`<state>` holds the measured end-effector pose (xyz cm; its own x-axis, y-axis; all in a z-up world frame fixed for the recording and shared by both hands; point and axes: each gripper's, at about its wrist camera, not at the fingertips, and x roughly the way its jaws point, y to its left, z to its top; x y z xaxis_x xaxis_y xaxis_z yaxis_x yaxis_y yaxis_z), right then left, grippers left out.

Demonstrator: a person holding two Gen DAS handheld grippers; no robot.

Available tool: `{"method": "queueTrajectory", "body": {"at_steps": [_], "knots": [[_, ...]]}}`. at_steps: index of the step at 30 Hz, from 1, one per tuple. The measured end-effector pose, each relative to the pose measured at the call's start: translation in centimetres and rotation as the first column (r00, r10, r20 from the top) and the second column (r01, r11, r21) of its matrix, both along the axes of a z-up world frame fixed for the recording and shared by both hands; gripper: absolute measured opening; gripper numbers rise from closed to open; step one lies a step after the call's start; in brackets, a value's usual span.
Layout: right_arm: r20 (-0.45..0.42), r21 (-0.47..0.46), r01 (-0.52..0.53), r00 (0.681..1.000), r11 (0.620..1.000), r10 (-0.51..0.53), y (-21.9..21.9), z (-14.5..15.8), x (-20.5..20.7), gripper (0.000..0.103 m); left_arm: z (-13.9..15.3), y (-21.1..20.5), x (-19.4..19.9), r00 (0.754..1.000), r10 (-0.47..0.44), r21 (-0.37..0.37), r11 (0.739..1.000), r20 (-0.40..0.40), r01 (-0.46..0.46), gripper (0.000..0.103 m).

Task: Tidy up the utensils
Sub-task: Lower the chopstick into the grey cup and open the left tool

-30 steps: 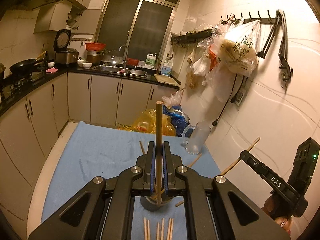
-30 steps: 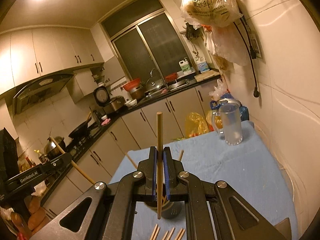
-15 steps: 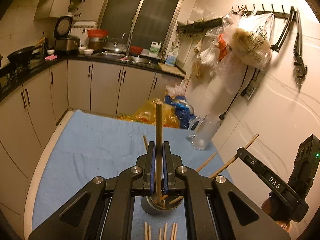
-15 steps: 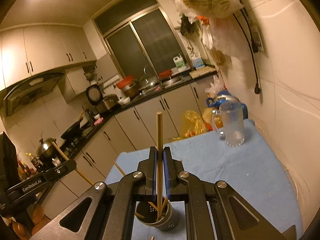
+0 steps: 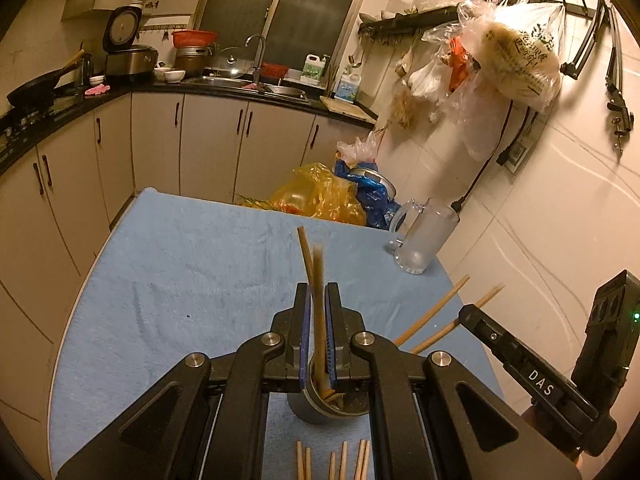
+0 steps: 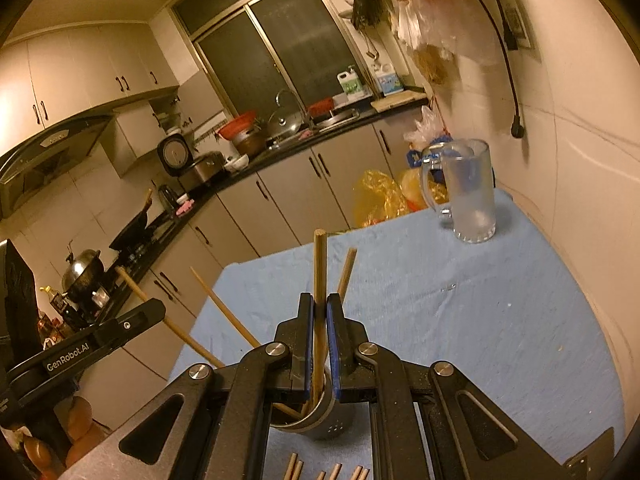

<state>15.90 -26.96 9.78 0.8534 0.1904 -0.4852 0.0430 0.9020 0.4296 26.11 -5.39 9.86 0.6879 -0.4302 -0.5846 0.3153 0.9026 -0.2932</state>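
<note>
Both hand-held grippers are clamped tight, each on one long light-brown wooden chopstick. From the left wrist view, the left hand-held gripper [image 5: 317, 312], black with blue pads, pinches its chopstick [image 5: 319, 280] upright between closed jaws, the lower end reaching down into the small round grey metal holder cup [image 5: 320, 408] that stands on the table directly below the fingers. A second wooden stick [image 5: 306, 256] leans just beside the held one, rising out of the same cup. From the right wrist view, the right hand-held gripper [image 6: 319, 320] likewise grips a chopstick [image 6: 320, 272] nearly upright, its lower end inside the holder cup [image 6: 328, 424], whose side shows small perforations. Another stick [image 6: 346, 272] slants up just behind the right finger.

More loose wooden chopsticks [image 5: 340, 460] lie side by side on the blue cloth-covered table [image 5: 192, 280], just in front of the cup on the near side. A frosted glass mug with a handle [image 5: 424, 240] stands well apart at the table's far corner by the white tiled wall. Beyond the table's far edge sits a crumpled yellow plastic bag [image 5: 320, 196].
</note>
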Motion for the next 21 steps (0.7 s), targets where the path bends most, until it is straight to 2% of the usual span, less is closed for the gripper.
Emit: {"method": "queueTrajectory", "body": {"at_steps": [3,4,5,15,21], "knots": [[0.001,0.002,-0.005,1.0,1.0,0.005,-0.1,-0.1,0.1,0.011,-0.2,0.1,0.1,1.0,-0.003,0.002,1.0,-0.001,0.003,0.014],[0.003,0.003,-0.008,1.0,1.0,0.008,-0.2,-0.2,0.0,0.014,-0.1,0.2,0.1,1.0,-0.001,-0.001,1.0,0.004,0.001,0.019],[0.006,0.006,-0.005,1.0,1.0,0.005,-0.3,-0.1,-0.1,0.02,-0.1,0.1,0.1,1.0,0.004,0.0,1.0,0.011,-0.004,0.021],[0.021,0.033,0.021,1.0,0.999,-0.022,-1.7,0.4,-2.3,0.023,0.3,1.8,-1.8,1.0,0.023,-0.012,1.0,0.022,-0.023,0.021],[-0.039,0.053,-0.005,0.999,0.999,0.007,-1.8,-1.7,-4.4,0.023,-1.2,3.4,-4.6,1.0,0.022,0.008,1.0,0.0,-0.022,0.021]]}}
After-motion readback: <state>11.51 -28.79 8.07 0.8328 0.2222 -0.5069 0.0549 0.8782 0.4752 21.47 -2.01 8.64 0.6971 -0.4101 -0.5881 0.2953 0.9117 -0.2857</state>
